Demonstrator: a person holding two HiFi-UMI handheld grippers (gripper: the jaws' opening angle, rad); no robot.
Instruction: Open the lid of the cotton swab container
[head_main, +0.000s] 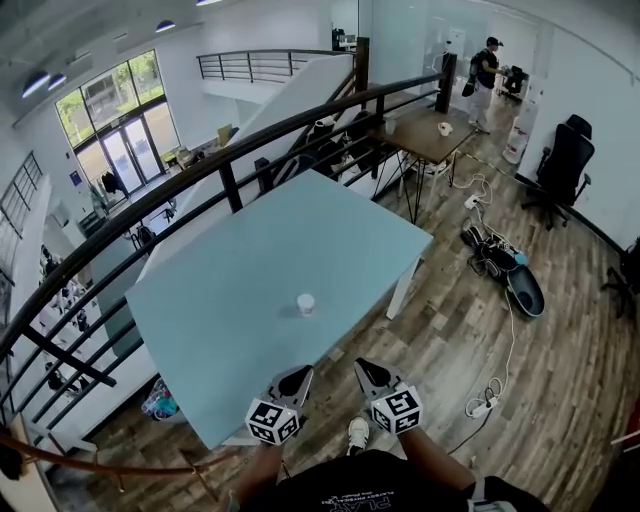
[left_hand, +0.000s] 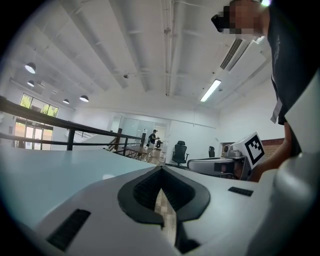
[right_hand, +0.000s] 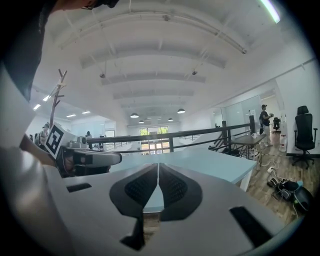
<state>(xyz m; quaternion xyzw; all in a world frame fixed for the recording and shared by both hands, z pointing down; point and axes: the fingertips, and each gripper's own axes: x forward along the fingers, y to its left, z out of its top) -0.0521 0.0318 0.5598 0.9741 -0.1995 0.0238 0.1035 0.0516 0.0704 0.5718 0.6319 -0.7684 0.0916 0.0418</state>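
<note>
Distant cotton swab container (head_main: 306, 303), details too small.

The person wears a black top (head_main: 370, 485) with a line of white lettering across the chest. A white shoe (head_main: 357, 432) shows just past its hem. The left gripper (head_main: 293, 381) and the right gripper (head_main: 371, 374) have smooth light-grey shells that taper to a point. Black ribbed pads line their jaws, and small black slots are set into the shells. Each carries a white cube printed with black square markers: the left cube (head_main: 273, 421) and the right cube (head_main: 396, 410).
</note>
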